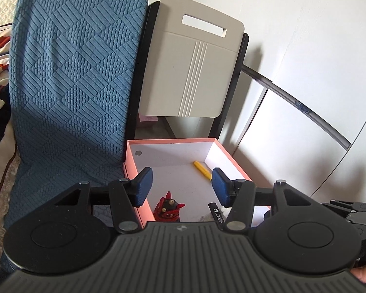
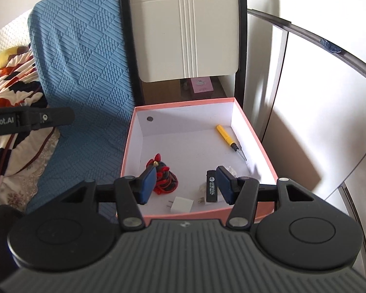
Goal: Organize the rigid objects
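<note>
A pink box [image 2: 131,134] with a white inside stands on a white surface, also in the left wrist view as the pink box [image 1: 131,161]. In it lie a yellow-handled screwdriver [image 2: 225,135], a red and black figurine [image 2: 164,178], a black stick [image 2: 211,186], a white plug adapter [image 2: 181,204] and a small clear item. My right gripper [image 2: 186,186] hovers open over the box's near edge, holding nothing. My left gripper [image 1: 181,186] hangs open above the box, empty, with the figurine [image 1: 169,207], the black stick [image 1: 216,213] and the screwdriver [image 1: 202,169] below it.
A blue textured cushion [image 1: 73,78] leans left of the box. A beige board with a slot handle [image 1: 192,66] stands behind it on a dark frame. White cabinet panels fill the right. A patterned blanket [image 2: 14,85] lies at far left. A round grey magnet [image 2: 149,119] sits on the box's inner wall.
</note>
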Action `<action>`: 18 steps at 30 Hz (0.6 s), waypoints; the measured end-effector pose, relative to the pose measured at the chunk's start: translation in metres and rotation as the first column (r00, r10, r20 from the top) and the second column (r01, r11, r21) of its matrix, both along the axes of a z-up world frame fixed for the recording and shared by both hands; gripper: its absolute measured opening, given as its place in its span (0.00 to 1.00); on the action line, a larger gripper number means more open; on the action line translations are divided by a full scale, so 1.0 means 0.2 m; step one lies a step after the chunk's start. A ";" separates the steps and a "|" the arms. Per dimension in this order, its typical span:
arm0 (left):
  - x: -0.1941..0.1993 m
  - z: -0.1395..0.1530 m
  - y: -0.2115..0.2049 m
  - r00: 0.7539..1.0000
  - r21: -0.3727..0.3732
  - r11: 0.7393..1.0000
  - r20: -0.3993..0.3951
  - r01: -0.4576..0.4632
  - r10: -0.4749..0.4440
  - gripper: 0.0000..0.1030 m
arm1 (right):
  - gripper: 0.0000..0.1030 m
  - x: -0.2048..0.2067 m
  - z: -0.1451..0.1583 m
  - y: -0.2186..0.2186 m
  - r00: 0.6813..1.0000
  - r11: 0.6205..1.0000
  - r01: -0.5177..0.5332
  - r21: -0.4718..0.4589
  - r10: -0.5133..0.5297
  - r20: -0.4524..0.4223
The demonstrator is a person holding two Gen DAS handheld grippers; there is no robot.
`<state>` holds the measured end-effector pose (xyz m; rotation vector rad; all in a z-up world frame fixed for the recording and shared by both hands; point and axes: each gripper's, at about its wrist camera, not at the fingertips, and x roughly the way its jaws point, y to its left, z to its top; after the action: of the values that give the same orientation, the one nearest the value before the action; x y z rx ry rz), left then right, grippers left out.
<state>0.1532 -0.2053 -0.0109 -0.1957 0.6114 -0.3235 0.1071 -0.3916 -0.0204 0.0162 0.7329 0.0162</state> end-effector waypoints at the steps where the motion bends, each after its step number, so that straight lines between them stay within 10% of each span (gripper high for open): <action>1: -0.02 0.00 0.00 1.000 0.003 1.000 0.005 -0.002 0.002 0.60 | 0.55 -0.02 0.00 0.02 1.000 1.000 -0.004 0.001 0.004 0.004; 18: -0.21 -0.12 0.09 1.000 0.027 1.000 0.020 -0.012 0.011 0.65 | 0.55 -0.21 -0.05 0.11 1.000 1.000 0.017 0.023 -0.017 0.010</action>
<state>0.1118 -0.1875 -0.0357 -0.1695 0.5946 -0.3052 0.0642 -0.3699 -0.0303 0.0441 0.7222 0.0080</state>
